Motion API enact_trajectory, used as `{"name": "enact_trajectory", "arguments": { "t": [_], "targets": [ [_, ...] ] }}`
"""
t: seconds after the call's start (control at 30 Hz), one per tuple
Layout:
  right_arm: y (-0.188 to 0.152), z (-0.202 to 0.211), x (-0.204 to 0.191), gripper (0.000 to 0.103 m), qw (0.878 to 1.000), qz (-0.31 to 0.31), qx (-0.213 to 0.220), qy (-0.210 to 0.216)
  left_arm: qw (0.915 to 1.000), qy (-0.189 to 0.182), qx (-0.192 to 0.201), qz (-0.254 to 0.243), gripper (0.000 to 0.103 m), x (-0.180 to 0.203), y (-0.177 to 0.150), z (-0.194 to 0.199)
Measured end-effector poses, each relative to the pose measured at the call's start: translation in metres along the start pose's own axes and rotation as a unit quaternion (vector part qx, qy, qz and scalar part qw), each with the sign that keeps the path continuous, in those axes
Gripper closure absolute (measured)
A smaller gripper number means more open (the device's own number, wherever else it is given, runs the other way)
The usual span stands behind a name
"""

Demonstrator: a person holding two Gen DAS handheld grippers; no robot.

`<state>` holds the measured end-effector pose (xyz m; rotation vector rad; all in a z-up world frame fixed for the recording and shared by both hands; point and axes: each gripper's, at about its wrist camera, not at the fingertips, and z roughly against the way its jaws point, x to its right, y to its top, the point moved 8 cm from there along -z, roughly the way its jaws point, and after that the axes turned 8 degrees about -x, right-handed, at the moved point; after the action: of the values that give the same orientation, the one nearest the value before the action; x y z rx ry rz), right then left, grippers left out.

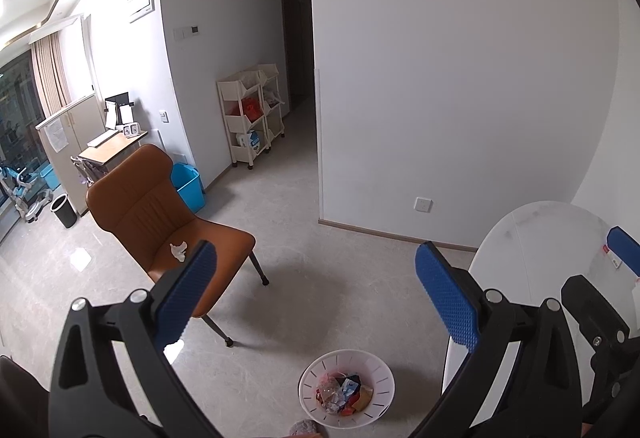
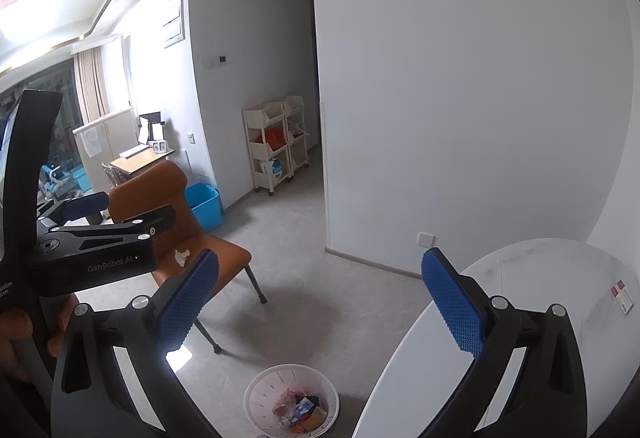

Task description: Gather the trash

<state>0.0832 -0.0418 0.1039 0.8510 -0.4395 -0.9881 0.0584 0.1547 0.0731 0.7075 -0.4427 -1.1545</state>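
Note:
A white slotted waste basket (image 1: 380, 370) (image 2: 260, 394) stands on the floor below me with several colourful wrappers inside. A crumpled white tissue (image 1: 178, 250) (image 2: 182, 256) lies on the seat of a brown chair (image 1: 148, 214) (image 2: 216, 258). A small grey crumpled scrap (image 1: 304, 428) lies on the floor beside the basket. My left gripper (image 1: 316, 290) is open and empty, held above the floor. My right gripper (image 2: 320, 298) is open and empty, beside a white round table (image 2: 532, 318) (image 1: 536, 250). The left gripper's body also shows in the right wrist view (image 2: 86, 216).
A red-and-white card (image 2: 622, 296) (image 1: 612, 258) lies on the table. A blue bin (image 1: 188, 186), a black bin (image 1: 64, 210), a small desk (image 1: 112, 144) and a cream shelf cart (image 1: 252, 114) stand along the far wall. A hallway opens behind.

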Motion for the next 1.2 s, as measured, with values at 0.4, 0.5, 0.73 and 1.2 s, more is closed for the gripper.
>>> {"name": "enact_trajectory", "arguments": {
  "t": [0.4,0.5,0.73,1.2],
  "targets": [
    [-0.0028,0.0012,-0.0017,0.002,1.000,0.002,-0.001,-0.003,1.0000,-0.003,0.001,0.001,0.008,-0.0005,-0.0004,0.0003],
    [-0.0033,0.0008,-0.0015,0.002,1.000,0.002,-0.001,-0.002,1.0000,-0.002,0.000,-0.001,0.008,-0.0007,-0.0004,0.0001],
    [-0.0042,0.0022,-0.0036,0.002,1.000,0.003,-0.003,-0.003,1.0000,-0.002,0.000,0.001,0.008,-0.0014,-0.0001,-0.0001],
    [-0.0051,0.0006,-0.0026,0.002,1.000,0.001,-0.008,-0.006,1.0000,0.000,0.004,0.002,0.008,-0.0070,-0.0069,0.0006]
  ]
}}
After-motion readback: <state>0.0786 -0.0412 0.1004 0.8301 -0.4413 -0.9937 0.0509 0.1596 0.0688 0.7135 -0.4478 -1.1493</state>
